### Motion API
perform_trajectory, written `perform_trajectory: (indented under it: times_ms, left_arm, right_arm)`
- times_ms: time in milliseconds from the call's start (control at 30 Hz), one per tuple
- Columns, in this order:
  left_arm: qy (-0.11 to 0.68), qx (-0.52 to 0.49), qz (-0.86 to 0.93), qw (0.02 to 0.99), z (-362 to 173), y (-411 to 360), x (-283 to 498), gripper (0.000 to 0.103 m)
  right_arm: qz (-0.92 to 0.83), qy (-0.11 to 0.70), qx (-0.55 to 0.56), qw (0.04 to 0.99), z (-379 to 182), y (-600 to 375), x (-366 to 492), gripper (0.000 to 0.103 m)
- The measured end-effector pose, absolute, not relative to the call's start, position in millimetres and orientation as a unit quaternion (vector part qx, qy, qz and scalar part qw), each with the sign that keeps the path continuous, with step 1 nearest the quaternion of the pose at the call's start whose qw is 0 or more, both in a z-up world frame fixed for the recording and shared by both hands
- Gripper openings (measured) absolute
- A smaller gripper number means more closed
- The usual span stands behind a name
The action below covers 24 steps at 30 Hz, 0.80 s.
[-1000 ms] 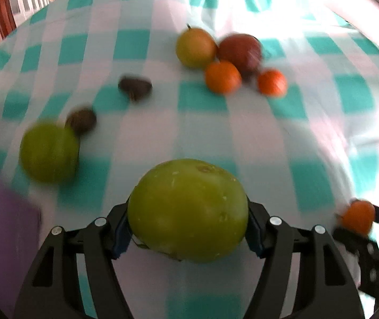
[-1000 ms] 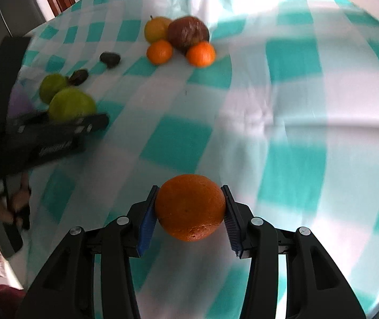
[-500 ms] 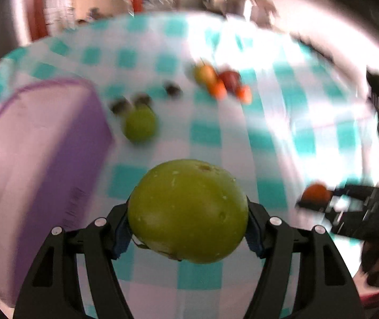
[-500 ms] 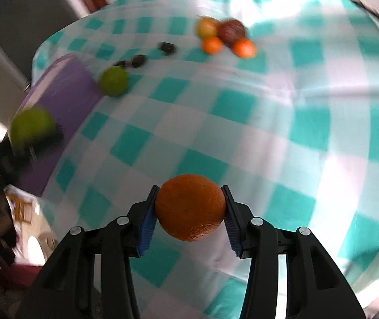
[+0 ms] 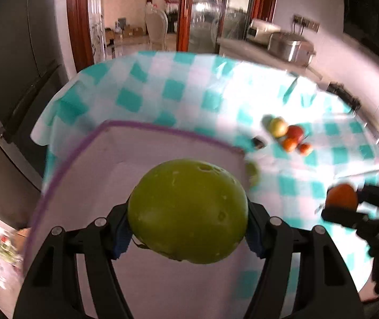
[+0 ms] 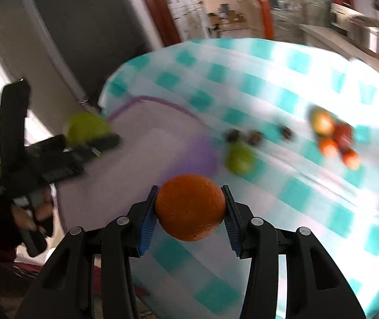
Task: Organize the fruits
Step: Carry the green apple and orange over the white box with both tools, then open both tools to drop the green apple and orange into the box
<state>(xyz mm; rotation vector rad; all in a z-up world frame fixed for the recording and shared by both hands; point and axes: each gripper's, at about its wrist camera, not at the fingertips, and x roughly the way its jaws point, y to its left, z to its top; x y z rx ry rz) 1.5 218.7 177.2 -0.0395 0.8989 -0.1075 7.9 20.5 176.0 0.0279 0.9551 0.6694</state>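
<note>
A table (image 5: pixel 179 90) w/ a teal-white checked cloth is seen in both views, blurred. On its near-left part a big tray (image 5: pixel 88 175) w/ a purple rim is placed; it seems empty, as far as is shown.

The left gripper (image 5: pixel 188 235) is closed on a green fruit (image 5: pixel 188 212), which is held above the tray, not touching it. The right gripper (image 6: pixel 189 210) is closed on an orange (image 6: pixel 189 207), which is held above the cloth just beside the tray edge.

On the cloth a 2nd green fruit (image 6: pixel 240 158) is lying near the tray corner. Further right a small group (image 6: pixel 334 139) of yellow, red and orange fruits is lying close together. Three small dark items (image 6: pixel 256 135) are seen between; what they are cannot be told.

Probably both fruits are meant for the tray. Risks, as judged:
- if the green fruit is released from height, it can be bruised or can roll over the rim, maybe off the table edge nearby;
- the orange can be dropped outside the rim if released too early;
- the 2 grippers can be knocked together, since both are aimed at 1 tray.
</note>
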Motion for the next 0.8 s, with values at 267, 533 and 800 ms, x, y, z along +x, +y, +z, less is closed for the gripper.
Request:
perform_trajectory:
  times_ms: [267,533,800]
  left_arm:
    - [0.52,0.03,-0.049,0.852,122.6,297.6,25.9,0.069]
    - [0.596,0.071,-0.066,0.797,71.9,310.1,33.2,0.069]
    - [0.642,0.084,-0.066,0.759,50.6,308.5,36.8,0.069]
  right_arm:
    - [0.395,0.454,-0.083,0.794,179.6,187.0,21.0,0.045]
    - [0.359,0.52,-0.199,0.749,116.6,228.7,21.9,0.045]
    - [0.258,0.618,-0.21,0.712,59.3,214.4,75.8,0.045]
